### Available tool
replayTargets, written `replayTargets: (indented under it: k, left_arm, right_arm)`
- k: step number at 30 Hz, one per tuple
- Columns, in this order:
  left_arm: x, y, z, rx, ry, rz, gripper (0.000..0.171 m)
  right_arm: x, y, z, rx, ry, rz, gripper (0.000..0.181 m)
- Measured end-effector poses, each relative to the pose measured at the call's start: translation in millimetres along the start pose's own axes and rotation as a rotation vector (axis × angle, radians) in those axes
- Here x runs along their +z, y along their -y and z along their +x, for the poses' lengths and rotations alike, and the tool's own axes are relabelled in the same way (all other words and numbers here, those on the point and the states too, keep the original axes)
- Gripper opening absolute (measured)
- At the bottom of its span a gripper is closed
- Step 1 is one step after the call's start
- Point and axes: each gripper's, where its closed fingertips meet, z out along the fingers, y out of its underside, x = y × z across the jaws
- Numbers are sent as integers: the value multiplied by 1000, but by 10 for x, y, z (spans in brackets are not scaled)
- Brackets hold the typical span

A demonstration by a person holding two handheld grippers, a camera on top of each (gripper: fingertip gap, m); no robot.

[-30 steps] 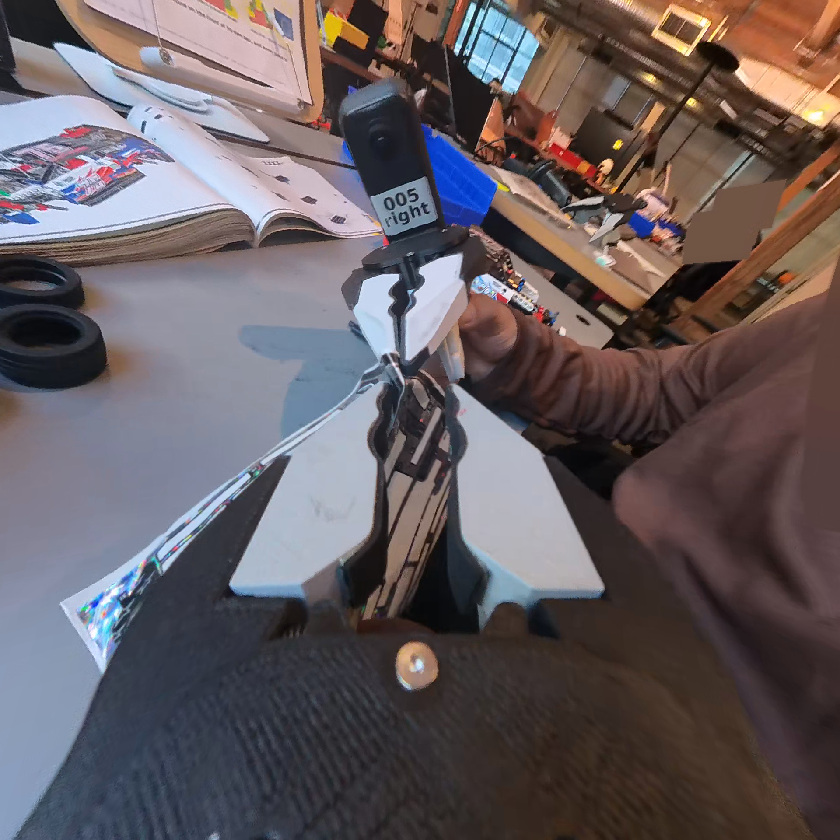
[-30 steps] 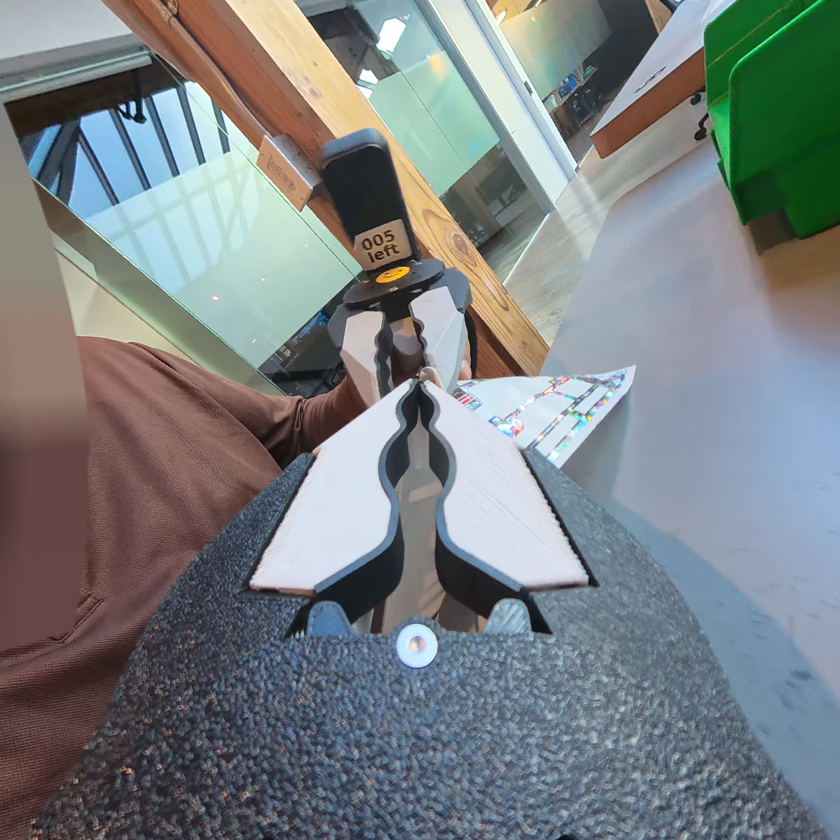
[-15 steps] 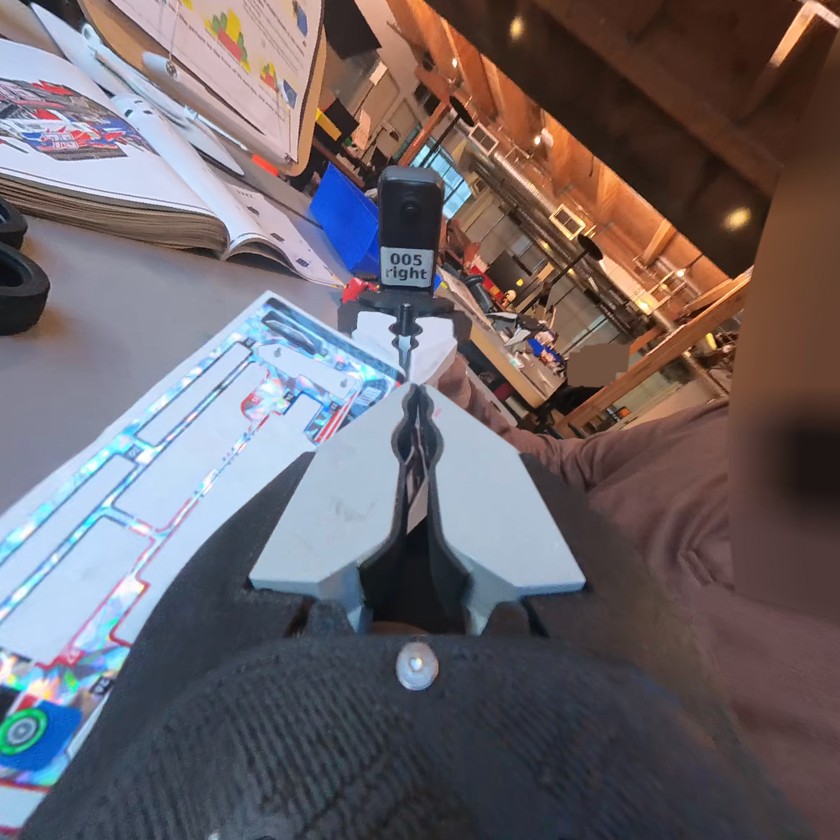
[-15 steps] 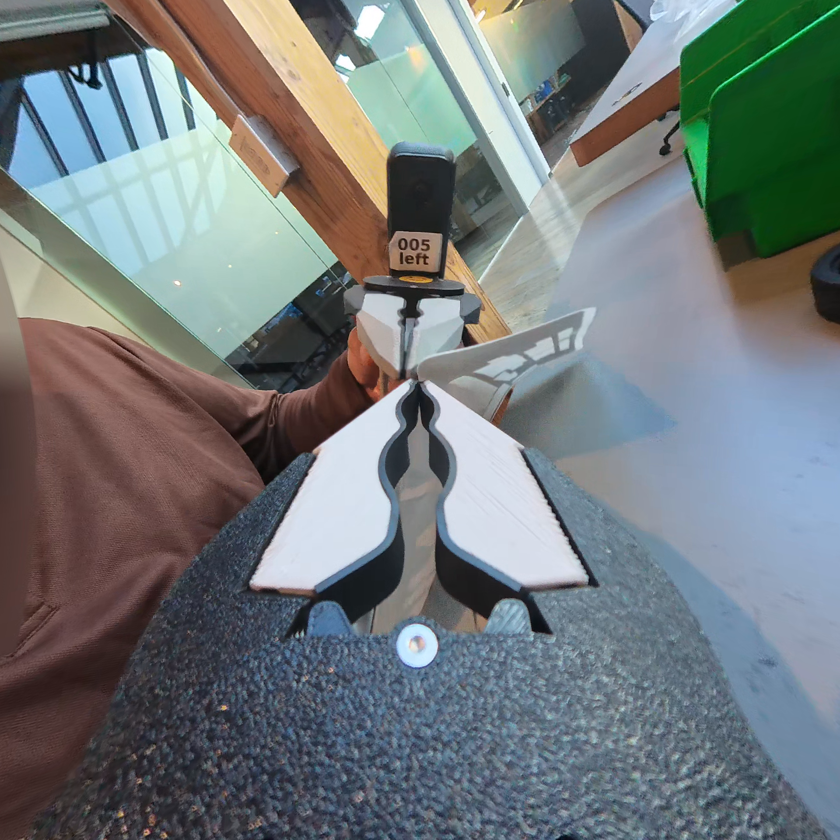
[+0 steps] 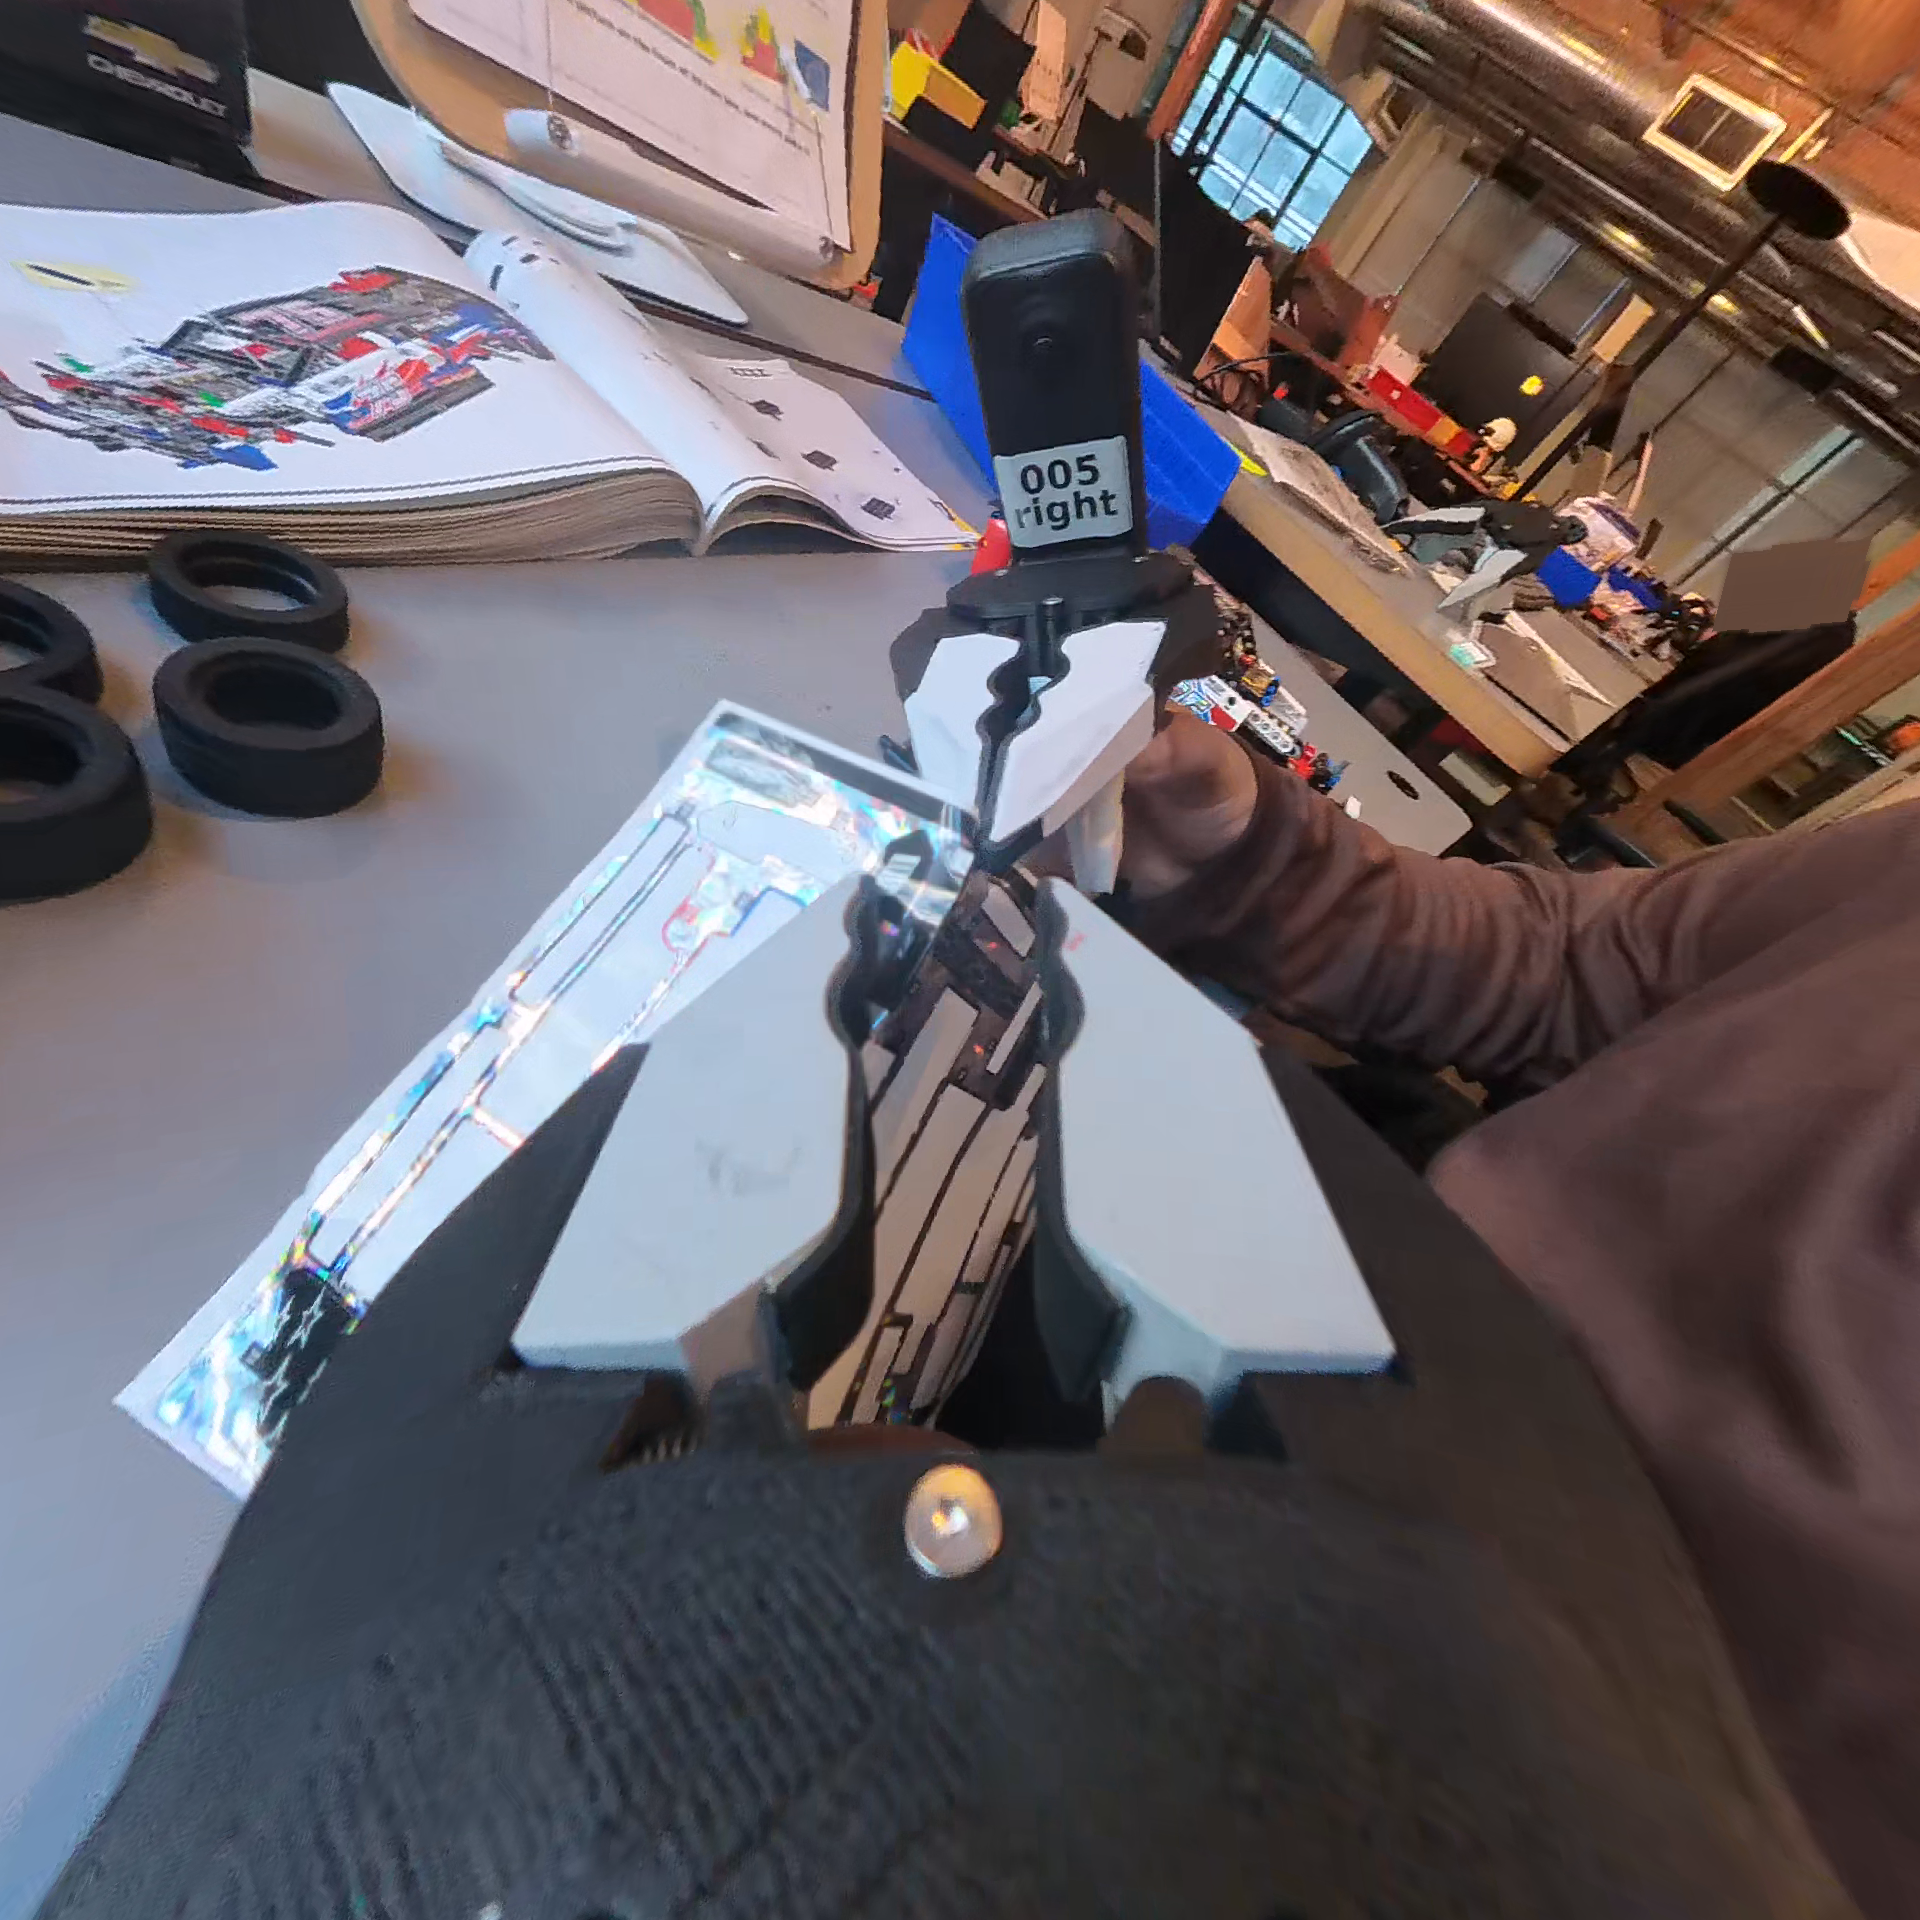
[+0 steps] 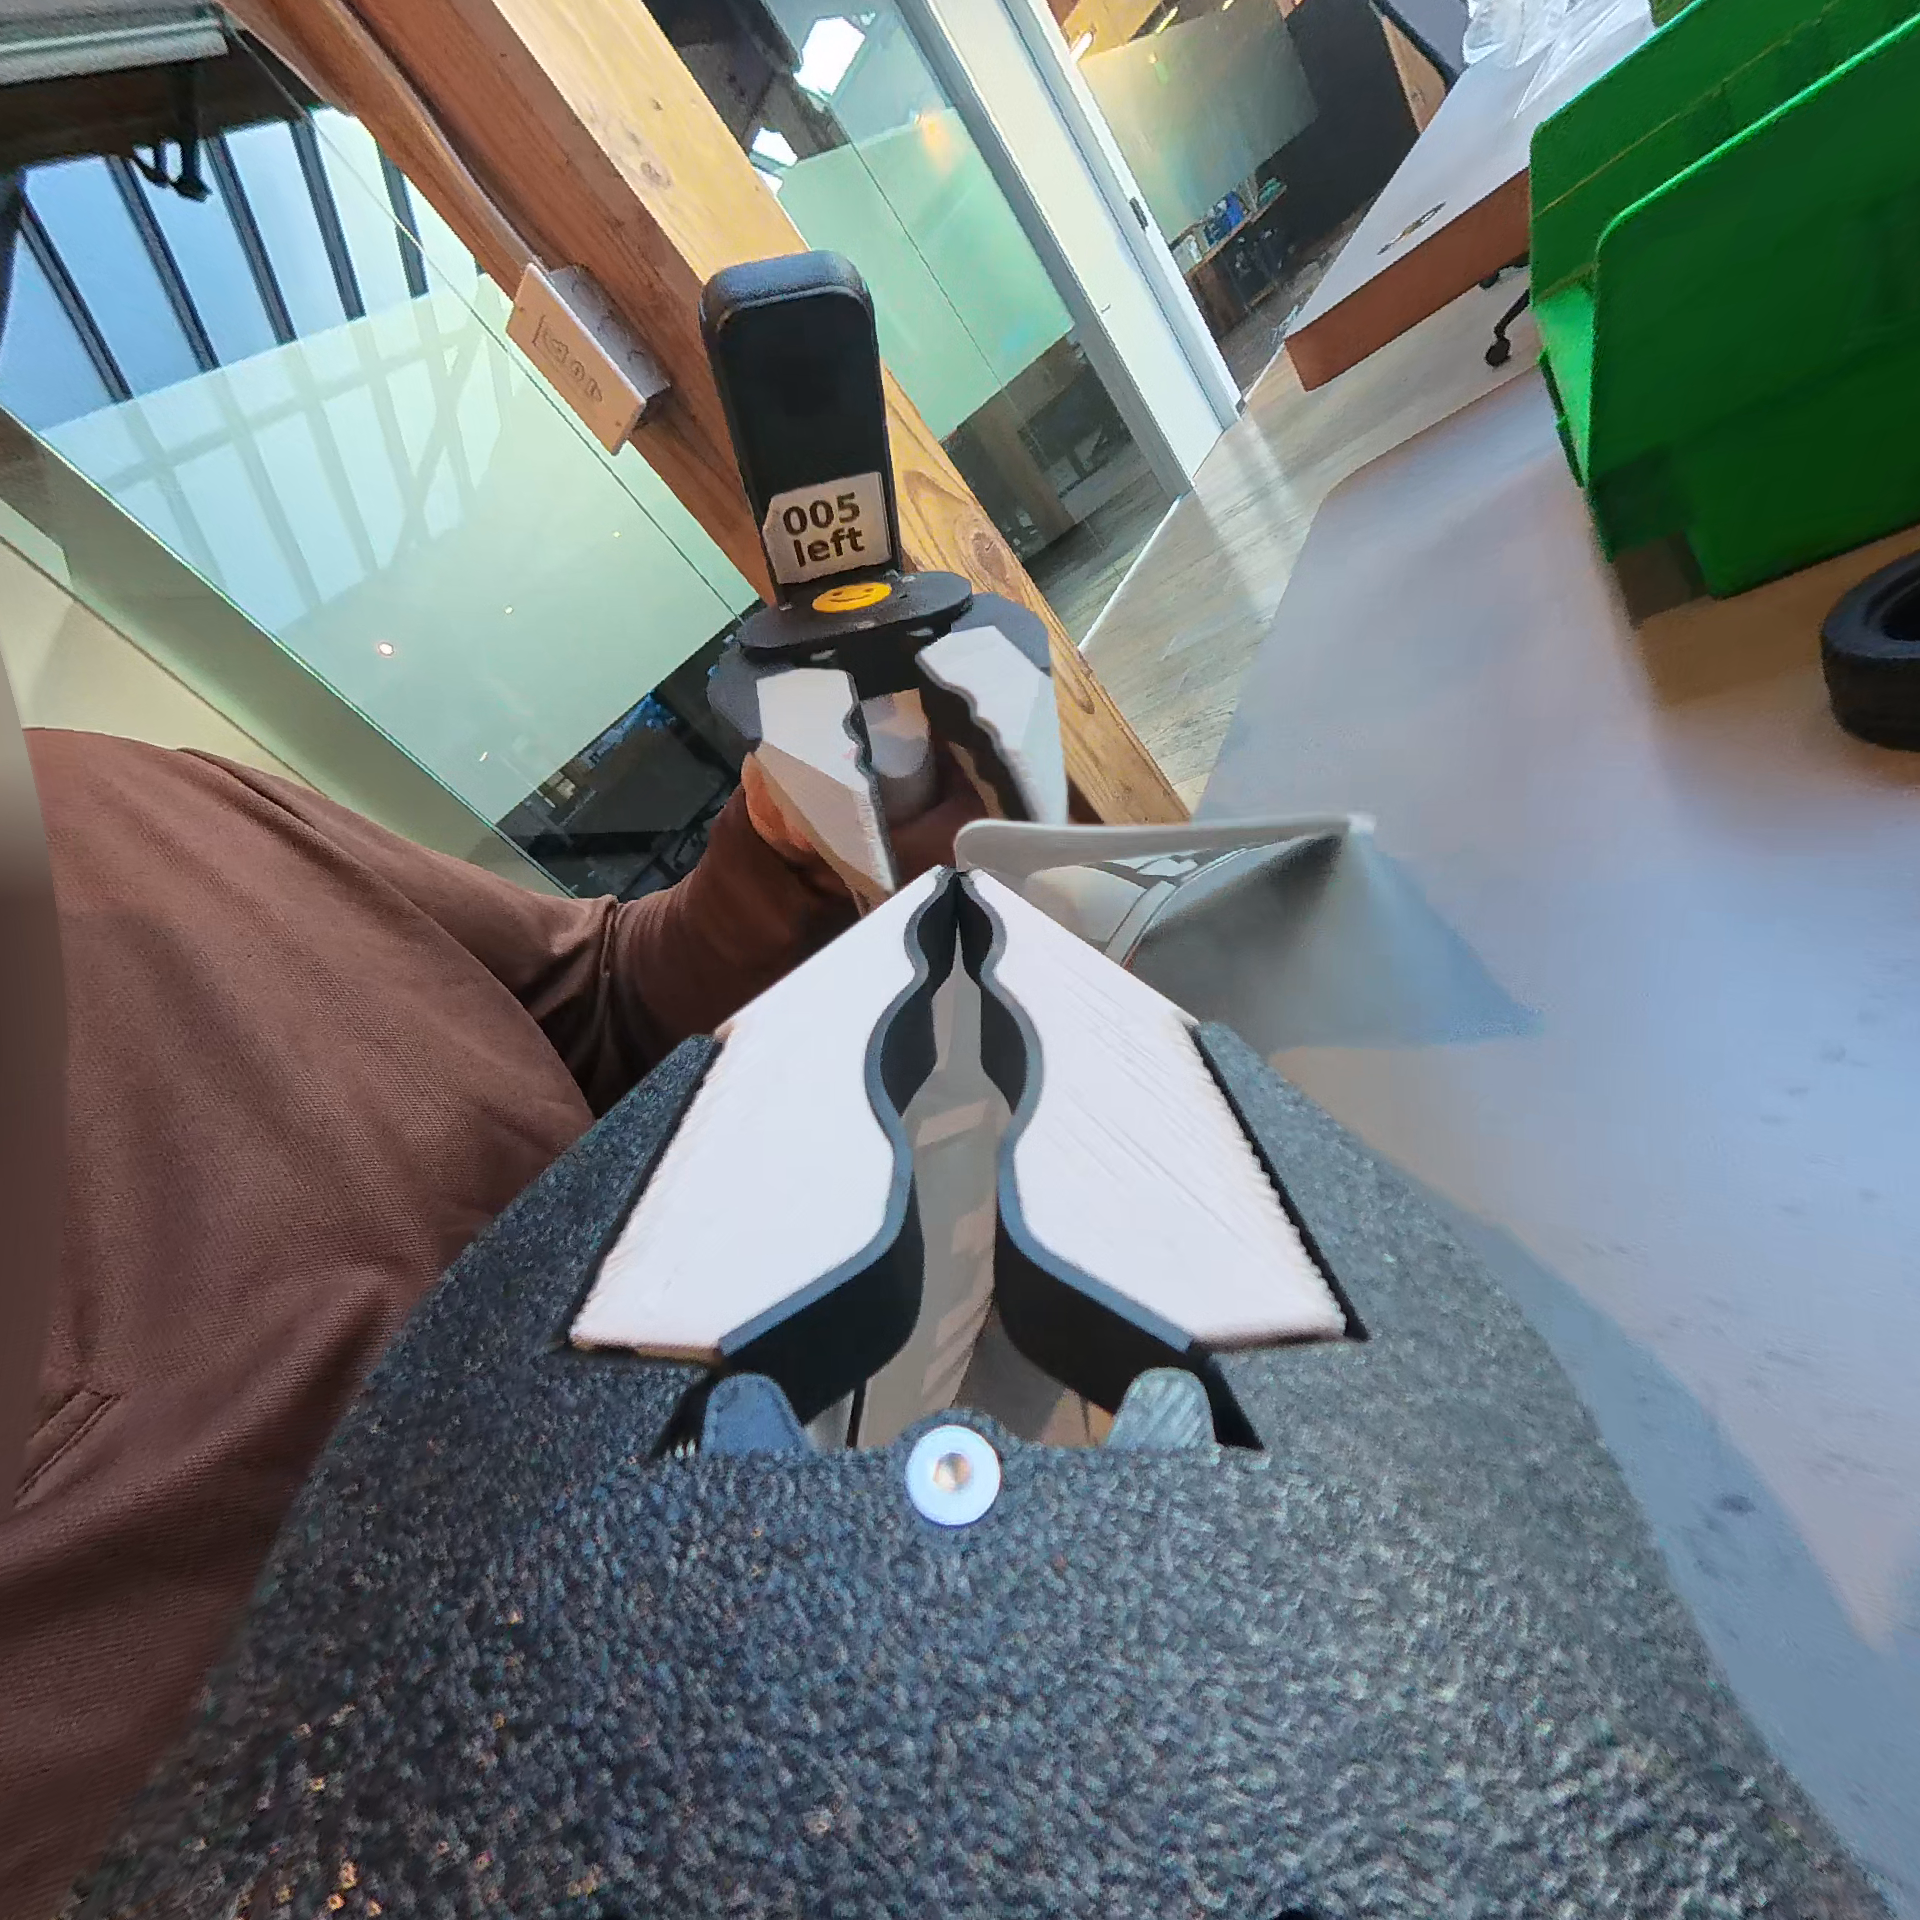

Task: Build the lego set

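Jaws on our left gripper are standing slightly apart around the sticker sheet; our right gripper is pinching its corner above the bench.

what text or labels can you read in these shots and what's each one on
I can't quote writing; here is where it stands.
White label on black camera, left wrist view: legible.
Matching label on other camera, right wrist view: legible.
Dark box: brand lettering.
Instruction booklet, poster: too small.
Wooden plaque: blurred.
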Motion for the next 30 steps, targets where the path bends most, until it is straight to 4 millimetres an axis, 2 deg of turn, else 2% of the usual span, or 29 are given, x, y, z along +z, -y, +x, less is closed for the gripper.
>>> replayTargets:
  k: [4, 6, 7, 10, 15, 30]
  left_arm:
    - [-20, 38, -21, -5, -3, 39, 5]
    - [-19, 36, -20, -14, -15, 45, 0]
    - [-14, 31, -23, -16, -14, 43, 1]
    - [33, -27, -4, -16, -15, -1, 23]
    - [21, -9, -22, 10, 3, 17, 8]
    - [3, -4, -42, -41, -30, 40, 4]
  right_arm:
    - [-3, 5, 0, -3, -3, 2, 0]
    - [2, 1, -5, -4, -1, 0, 0]
    - [4, -3, -2, -6, -4, -2, 0]
    - [9, -13, 8, -3, -9, -6, 0]
    - [10, -9, -2, -6, -5, -5, 0]
    - [28, -40, 8, -10, -14, -21, 0]
